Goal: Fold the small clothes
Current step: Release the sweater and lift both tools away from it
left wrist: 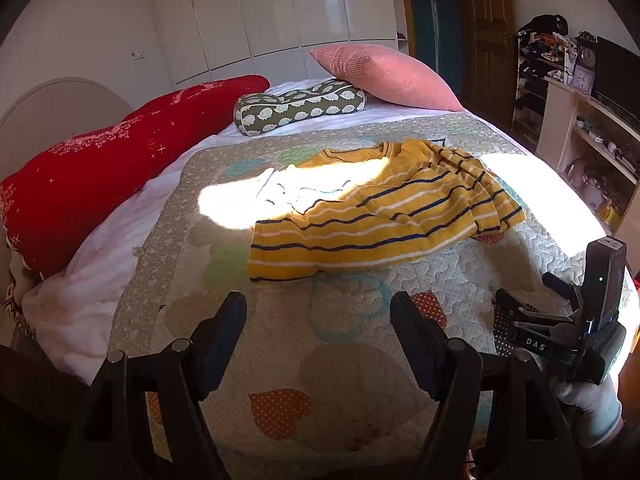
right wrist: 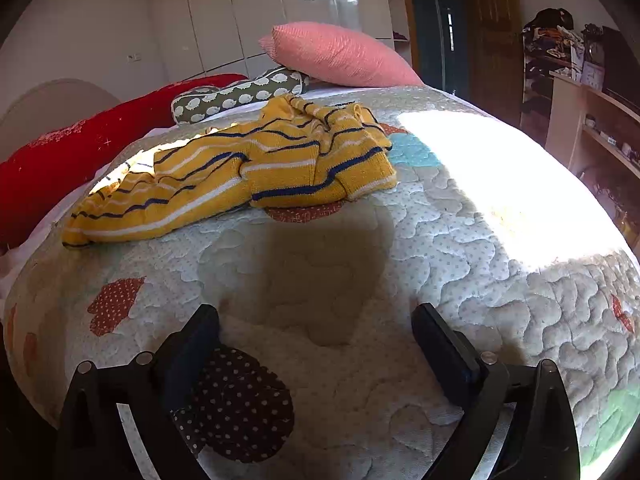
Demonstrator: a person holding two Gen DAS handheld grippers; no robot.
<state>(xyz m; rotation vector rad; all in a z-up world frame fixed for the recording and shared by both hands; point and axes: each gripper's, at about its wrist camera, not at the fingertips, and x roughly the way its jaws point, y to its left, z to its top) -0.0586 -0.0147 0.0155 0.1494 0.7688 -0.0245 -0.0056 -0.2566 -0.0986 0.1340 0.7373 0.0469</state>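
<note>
A small yellow top with navy and white stripes (left wrist: 372,216) lies crumpled on the patterned quilt (left wrist: 320,344), its right side bunched into folds; part of it is washed out by sunlight. In the right wrist view the same yellow top (right wrist: 248,168) lies ahead and to the left. My left gripper (left wrist: 318,312) hovers open over bare quilt just short of the top's near hem, nothing between its fingers. My right gripper (right wrist: 316,326) is wide open above the quilt (right wrist: 460,248), well short of the top and empty. The right gripper (left wrist: 532,312) also shows at the right edge, held by a gloved hand (left wrist: 592,408).
A pink pillow (left wrist: 384,74), a green patterned bolster (left wrist: 298,106) and a long red cushion (left wrist: 116,160) lie along the far and left sides of the bed. Shelves with clutter (left wrist: 592,128) stand to the right. A bright sun patch (right wrist: 500,184) covers the quilt's right part.
</note>
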